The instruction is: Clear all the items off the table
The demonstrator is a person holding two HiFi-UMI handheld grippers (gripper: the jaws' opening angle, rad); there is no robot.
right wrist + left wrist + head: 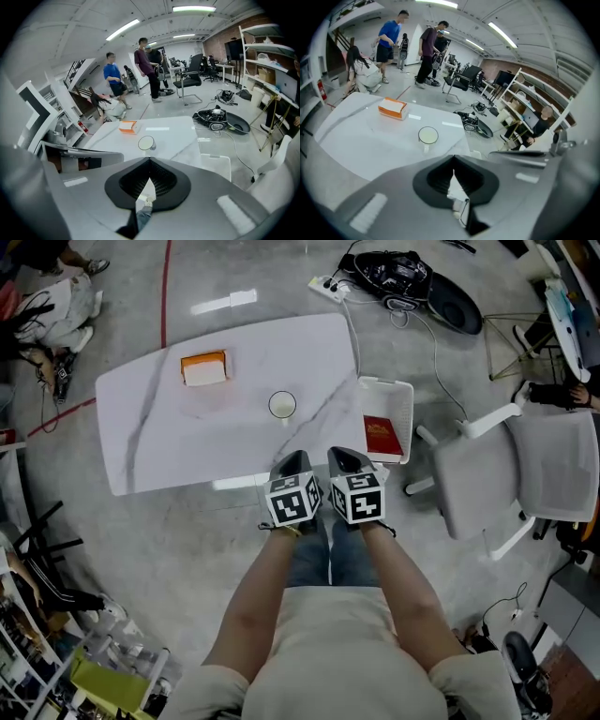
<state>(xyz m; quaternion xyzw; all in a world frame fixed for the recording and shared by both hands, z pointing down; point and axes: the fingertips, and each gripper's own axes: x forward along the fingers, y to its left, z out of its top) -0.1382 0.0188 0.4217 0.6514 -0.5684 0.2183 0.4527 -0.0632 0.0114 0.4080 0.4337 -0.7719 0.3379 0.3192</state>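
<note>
On the white table [159, 442] lie an orange-and-white tissue box [203, 368] at the far left and a white mug [282, 406] near the middle. A white basket [405, 401] stands at the table's right end with a red book [382, 436] in it. My left gripper [298, 458] and right gripper [343, 455] hang side by side over the table's near edge, both shut with nothing in them. The left gripper view shows the box [393, 108] and mug [428, 136] beyond the left gripper [453, 169]. Ahead of the right gripper [150, 176], the right gripper view shows the box [127, 126], mug [146, 142] and basket [214, 164].
A white office chair [553, 465] stands to the right of the basket. A black bag [398, 273], a power strip [328, 285] and cables lie on the floor beyond the table. Several people [429, 51] stand or sit far behind the table.
</note>
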